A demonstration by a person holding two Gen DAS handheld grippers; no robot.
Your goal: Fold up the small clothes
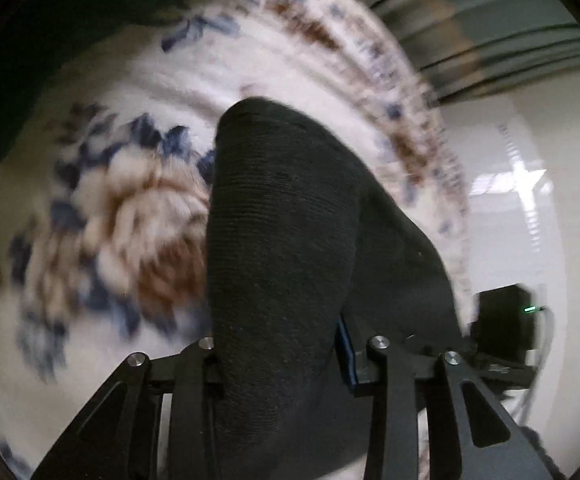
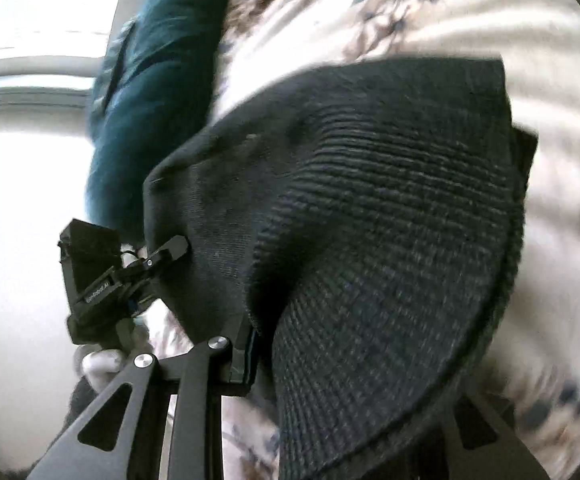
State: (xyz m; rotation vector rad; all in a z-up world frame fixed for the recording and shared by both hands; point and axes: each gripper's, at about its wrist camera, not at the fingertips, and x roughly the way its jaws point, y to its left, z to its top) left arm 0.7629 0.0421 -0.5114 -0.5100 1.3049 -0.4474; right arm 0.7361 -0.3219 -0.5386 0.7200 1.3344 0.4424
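A black knitted sock [image 1: 285, 248] is pinched between the closed fingers of the left gripper [image 1: 285, 364], its ribbed cloth rising up the middle of the left wrist view. The same sock [image 2: 370, 220] is draped over the right gripper [image 2: 354, 360], whose fingers are closed on its ribbed edge. Beyond the sock a cream bedspread [image 1: 129, 208] with blue and brown flowers is seen, blurred. A dark teal pillow [image 2: 157, 80] lies at the far left of the right wrist view.
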